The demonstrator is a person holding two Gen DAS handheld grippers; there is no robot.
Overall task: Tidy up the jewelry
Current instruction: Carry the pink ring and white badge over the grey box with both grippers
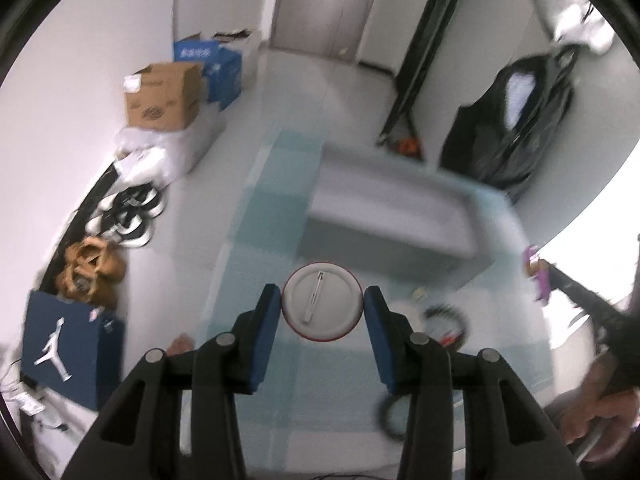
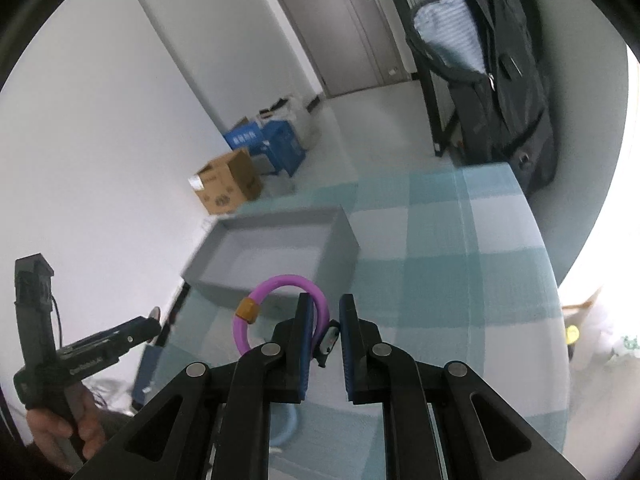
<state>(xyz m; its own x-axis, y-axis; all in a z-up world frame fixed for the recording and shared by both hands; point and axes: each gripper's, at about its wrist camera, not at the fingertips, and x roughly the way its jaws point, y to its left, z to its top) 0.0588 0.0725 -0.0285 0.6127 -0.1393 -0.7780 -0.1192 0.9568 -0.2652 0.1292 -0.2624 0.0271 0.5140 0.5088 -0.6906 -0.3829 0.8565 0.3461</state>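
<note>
Table (image 2: 480,248) with a teal/white check cloth fills the lower part of both views. Grey open-top box (image 2: 276,248) sits on it, ahead of both grippers, shallow, long side running left-right in the left wrist view; that view is motion-blurred there.

Left gripper (image 1: 322,307): jaws clamped on a round pin badge (image 1: 322,306), blue pads touching its left and right edges. Badge is held above the cloth, just short of the box's near wall. Its back faces the camera: white disc, thin red rim, metal pin bar running near vertical, slightly tilted, across the centre.

Right gripper (image 2: 323,320): jaws only narrowly apart, clamped on a purple ring bracelet (image 2: 276,282) at its right-hand arc. Loop stands roughly upright, sticking out up and left of the fingers, over the box's near edge. An orange-brown band wraps its left side. Small black-and-white charm (image 2: 329,340) hangs low between the pads.

Dark bracelets (image 1: 446,322) lie on the cloth right of the left gripper, blurred.
</note>
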